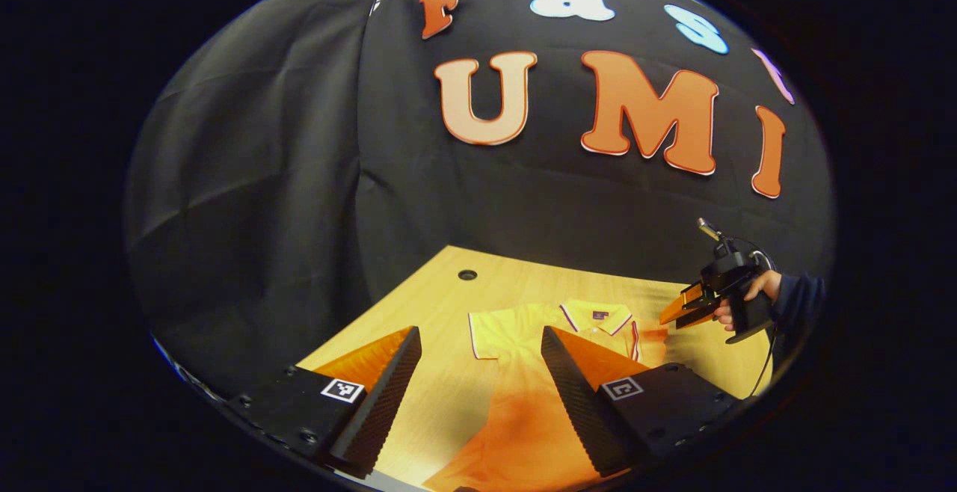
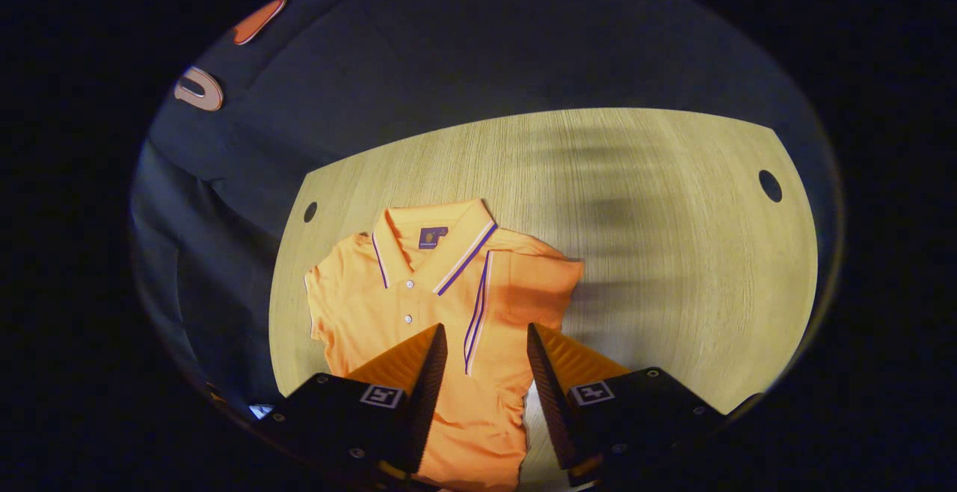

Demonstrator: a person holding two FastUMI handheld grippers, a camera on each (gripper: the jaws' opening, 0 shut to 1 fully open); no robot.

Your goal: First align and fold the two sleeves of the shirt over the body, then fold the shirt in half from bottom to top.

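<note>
On the pale wooden bench (image 2: 673, 268), the orange polo shirt (image 2: 419, 305) lay flat, one sleeve (image 2: 523, 283) folded over at three o'clock, both claws, left claw (image 1: 478, 380) and right claw (image 2: 486, 372), gaping empty above, seemingly poised for the other sleeve.

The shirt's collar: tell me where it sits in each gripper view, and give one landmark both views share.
Left gripper view: the collar lies right of centre, low, just above the left gripper's right-hand finger, with the right gripper beyond it.
Right gripper view: the collar lies left of centre, above the right gripper's fingers.
Shared landmark: the round hole in the wooden table, near the shirt's unfolded sleeve.
</note>
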